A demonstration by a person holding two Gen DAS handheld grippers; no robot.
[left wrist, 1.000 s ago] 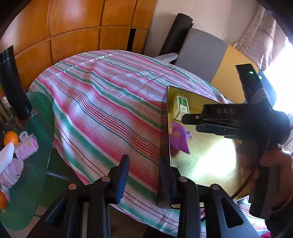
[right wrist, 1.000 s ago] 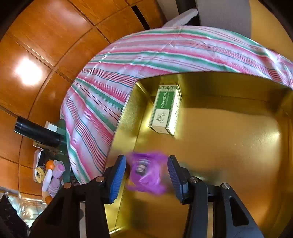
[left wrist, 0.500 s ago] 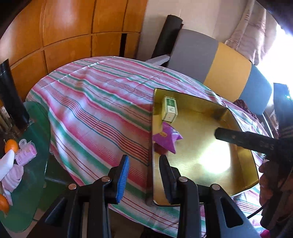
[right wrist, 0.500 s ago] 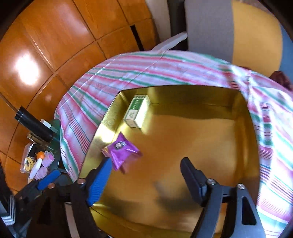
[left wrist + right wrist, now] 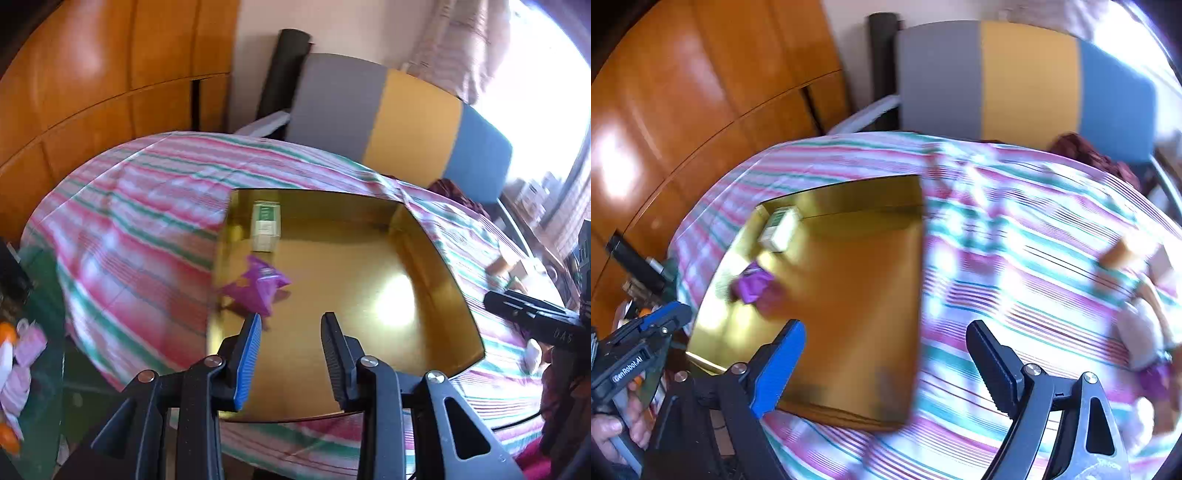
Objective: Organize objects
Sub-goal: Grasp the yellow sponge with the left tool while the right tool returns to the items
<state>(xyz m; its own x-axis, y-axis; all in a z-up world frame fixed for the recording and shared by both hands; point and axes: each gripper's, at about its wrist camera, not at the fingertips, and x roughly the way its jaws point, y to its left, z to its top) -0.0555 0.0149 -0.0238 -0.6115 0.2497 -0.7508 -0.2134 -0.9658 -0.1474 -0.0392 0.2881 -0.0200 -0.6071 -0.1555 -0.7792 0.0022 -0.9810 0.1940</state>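
Observation:
A gold tray (image 5: 369, 295) lies on the striped tablecloth (image 5: 140, 229); it also shows in the right wrist view (image 5: 857, 302). In it lie a purple packet (image 5: 260, 286) (image 5: 753, 286) near its left edge and a green-and-white box (image 5: 266, 225) (image 5: 781, 229) at its far left corner. My left gripper (image 5: 291, 354) is open and empty, above the tray's near edge, just short of the packet. My right gripper (image 5: 886, 363) is wide open and empty, over the tray's right edge. Blurred small objects (image 5: 1137, 295) lie on the cloth at the right.
A grey, yellow and blue chair back (image 5: 399, 122) stands behind the table. Wooden panels (image 5: 110, 74) line the left wall. A green side table (image 5: 33, 350) at the left holds oranges and pink items. The right gripper's body (image 5: 535, 325) shows at the right of the left wrist view.
The purple packet has left my right gripper and lies in the tray. My right gripper opened wide, pulled back and swung right. My left gripper moved right, over the tray.

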